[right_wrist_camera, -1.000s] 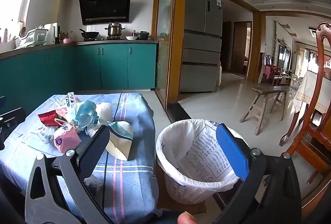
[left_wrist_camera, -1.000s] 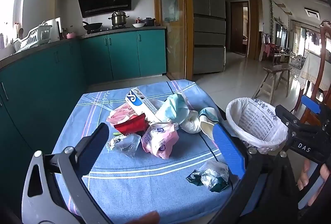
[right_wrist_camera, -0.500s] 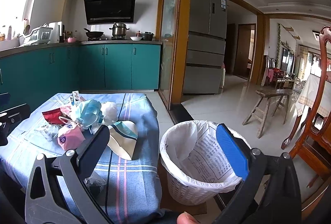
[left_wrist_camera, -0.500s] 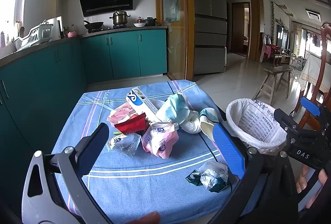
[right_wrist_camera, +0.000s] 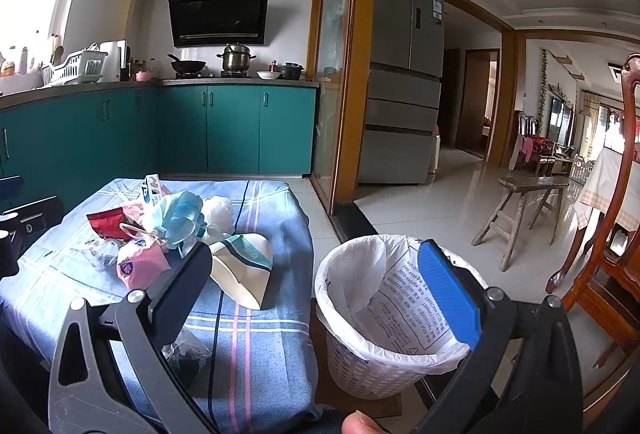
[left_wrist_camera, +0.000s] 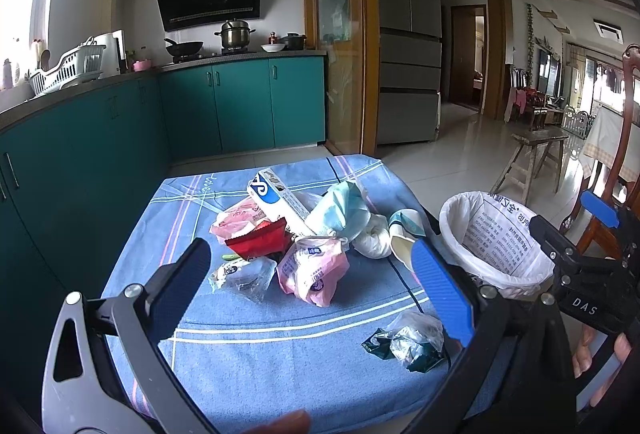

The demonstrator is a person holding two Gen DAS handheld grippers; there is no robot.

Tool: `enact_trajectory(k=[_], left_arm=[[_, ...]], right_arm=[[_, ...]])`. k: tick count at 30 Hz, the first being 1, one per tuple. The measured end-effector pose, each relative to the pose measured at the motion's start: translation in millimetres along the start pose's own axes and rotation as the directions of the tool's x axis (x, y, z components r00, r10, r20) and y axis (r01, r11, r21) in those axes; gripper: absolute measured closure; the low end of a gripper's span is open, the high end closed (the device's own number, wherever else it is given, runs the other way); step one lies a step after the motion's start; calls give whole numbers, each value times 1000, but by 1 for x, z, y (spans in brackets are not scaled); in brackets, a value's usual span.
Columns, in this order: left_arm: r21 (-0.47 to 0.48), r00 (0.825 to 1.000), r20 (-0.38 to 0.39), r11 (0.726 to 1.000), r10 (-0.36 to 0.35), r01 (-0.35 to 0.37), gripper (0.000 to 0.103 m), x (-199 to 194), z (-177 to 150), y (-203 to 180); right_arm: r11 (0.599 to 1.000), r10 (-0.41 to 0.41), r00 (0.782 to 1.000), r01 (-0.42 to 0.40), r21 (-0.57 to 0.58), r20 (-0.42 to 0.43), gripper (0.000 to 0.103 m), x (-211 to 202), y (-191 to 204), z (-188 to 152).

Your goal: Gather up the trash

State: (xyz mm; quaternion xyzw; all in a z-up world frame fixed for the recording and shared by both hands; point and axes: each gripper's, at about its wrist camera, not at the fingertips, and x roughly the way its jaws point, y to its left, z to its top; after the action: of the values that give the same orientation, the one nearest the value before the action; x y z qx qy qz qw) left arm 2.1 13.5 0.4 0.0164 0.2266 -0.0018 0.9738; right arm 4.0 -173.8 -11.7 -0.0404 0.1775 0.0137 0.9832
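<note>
So the biggest thing here is the bench [left_wrist_camera: 248, 354], covered in a blue striped cloth, with the bin [right_wrist_camera: 360, 366] standing on the floor just off its edge at about 3 o'clock in the left wrist view. It's a white basket with a printed white liner, and it looks empty so far, so I'd say the collecting hasn't really started.

The trash is mostly one heap in the middle of the bench, around 12 o'clock from the left gripper [left_wrist_camera: 308, 294]. Biggest to smallest: a blue and white carton [left_wrist_camera: 276, 199] lying slanted on top, a light blue bag [left_wrist_camera: 344, 209] knotted up beside it, a pink printed packet [left_wrist_camera: 314, 270] nearest the camera, a paper cup [right_wrist_camera: 244, 268] tipped on its side toward the bin, a white wad [left_wrist_camera: 374, 238], a red wrapper [left_wrist_camera: 262, 240], and a crumpled clear wrapper [left_wrist_camera: 244, 274] at 10 o'clock. One dark green and clear wrapper [left_wrist_camera: 408, 342] sits apart from the pile, near the front edge at 4 o'clock.

Both sets of fingers are spread wide with nothing between them; the right gripper [right_wrist_camera: 316, 288] hangs over the gap between bench and bin.

My take: go for the loose stuff first. The pink packet is puffy and easy to pinch; come down over it, close on the bulge rather than a thin edge, lift clear before swinging to the bin. Crinkly film may slip, so grab it where it's bunched.
</note>
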Motion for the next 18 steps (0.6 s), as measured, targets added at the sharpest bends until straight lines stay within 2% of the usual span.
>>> enact_trajectory(k=[18], left_arm=[[-13,1000,-12,1000,5,-6,3,0,-1,3]], right_arm=[[1000,14,1000,-14,-4,-2,3,0,6,4]])
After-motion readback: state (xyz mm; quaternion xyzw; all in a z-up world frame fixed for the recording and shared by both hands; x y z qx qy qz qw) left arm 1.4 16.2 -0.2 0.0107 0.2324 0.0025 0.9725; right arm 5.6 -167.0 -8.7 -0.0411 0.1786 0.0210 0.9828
